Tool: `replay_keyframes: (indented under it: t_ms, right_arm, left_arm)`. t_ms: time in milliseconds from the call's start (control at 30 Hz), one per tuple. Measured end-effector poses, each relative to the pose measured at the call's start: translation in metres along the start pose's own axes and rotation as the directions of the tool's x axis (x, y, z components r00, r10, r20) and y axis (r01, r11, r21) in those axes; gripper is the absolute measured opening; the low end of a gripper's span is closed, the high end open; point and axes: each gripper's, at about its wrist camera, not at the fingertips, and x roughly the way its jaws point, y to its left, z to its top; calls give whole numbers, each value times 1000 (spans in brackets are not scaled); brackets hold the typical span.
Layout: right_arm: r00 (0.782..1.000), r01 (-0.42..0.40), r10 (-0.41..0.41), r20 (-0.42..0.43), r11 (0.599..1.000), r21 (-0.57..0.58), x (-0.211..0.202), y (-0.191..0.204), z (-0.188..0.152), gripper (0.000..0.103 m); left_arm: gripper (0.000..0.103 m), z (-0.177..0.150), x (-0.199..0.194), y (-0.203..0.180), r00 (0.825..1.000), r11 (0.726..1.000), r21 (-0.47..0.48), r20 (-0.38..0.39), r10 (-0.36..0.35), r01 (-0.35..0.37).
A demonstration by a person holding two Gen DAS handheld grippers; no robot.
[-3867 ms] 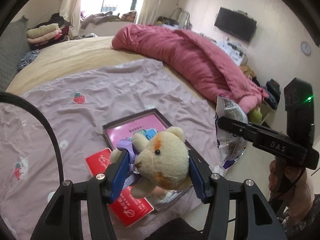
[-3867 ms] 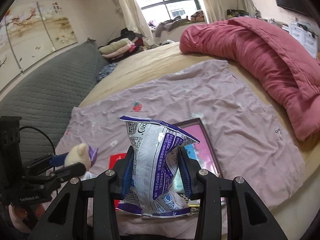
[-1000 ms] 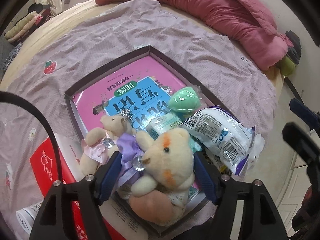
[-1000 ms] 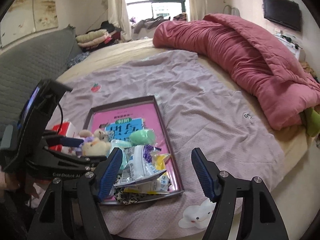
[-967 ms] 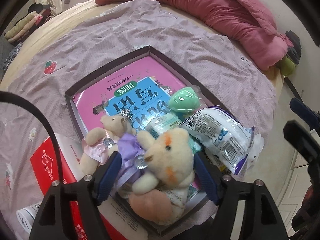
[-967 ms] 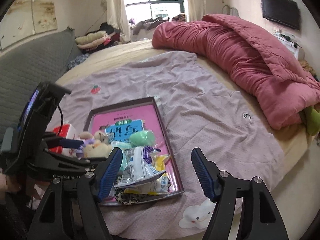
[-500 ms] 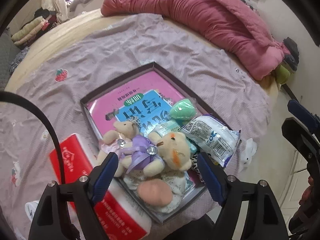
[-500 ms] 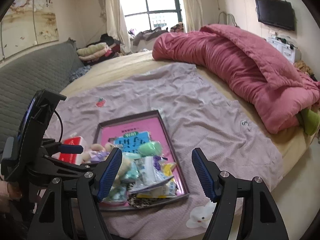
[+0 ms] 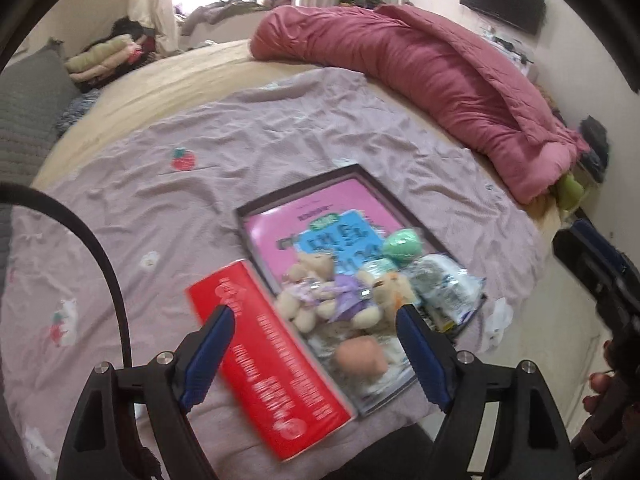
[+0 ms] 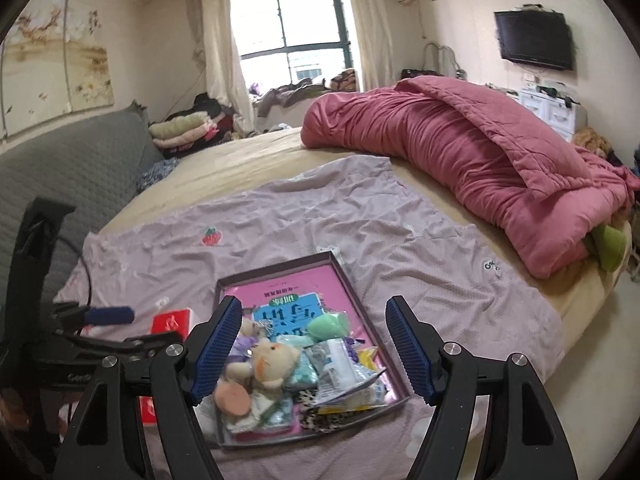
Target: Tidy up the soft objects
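- Two bears are lying in the tray, partly hiding a book.
- Left gripper and right gripper are hovering, both spread wide, grasping nothing.
- Red pack is looking blurred.

Left gripper: jaws spread wide, empty (blue pads)
Right gripper: jaws wide, empty

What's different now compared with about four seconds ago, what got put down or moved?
The left gripper has let go of the teddy bear and the right gripper the snack bag; both now lie in the tray, and both grippers are open and pulled back. The red pack and pink quilt stayed put.
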Motion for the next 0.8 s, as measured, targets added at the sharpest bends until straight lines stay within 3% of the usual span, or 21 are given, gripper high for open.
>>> replay_keyframes:
  t_ms: [100,200,433,800]
  right_arm:
    - [999,31,-31,19,1000,2,-6,12,0,75]
    - [997,68,-68,47,998,-4,-13,24,1,76]
    - [998,44,-44,49,999,-1,-25,56,-4,76]
    - [995,94,-94,33,995,18,-49,78,-37,76]
  left_arm:
    - [82,-10,-17,5,998,999,23,47,37,-39]
    - [83,-20,-34,14,997,1000,11,73,15,-16]
    - [83,-42,-61,40,995,998,-55,96,24,-19]
    - [83,-81,-78,60,996,996,-84,88,5,2]
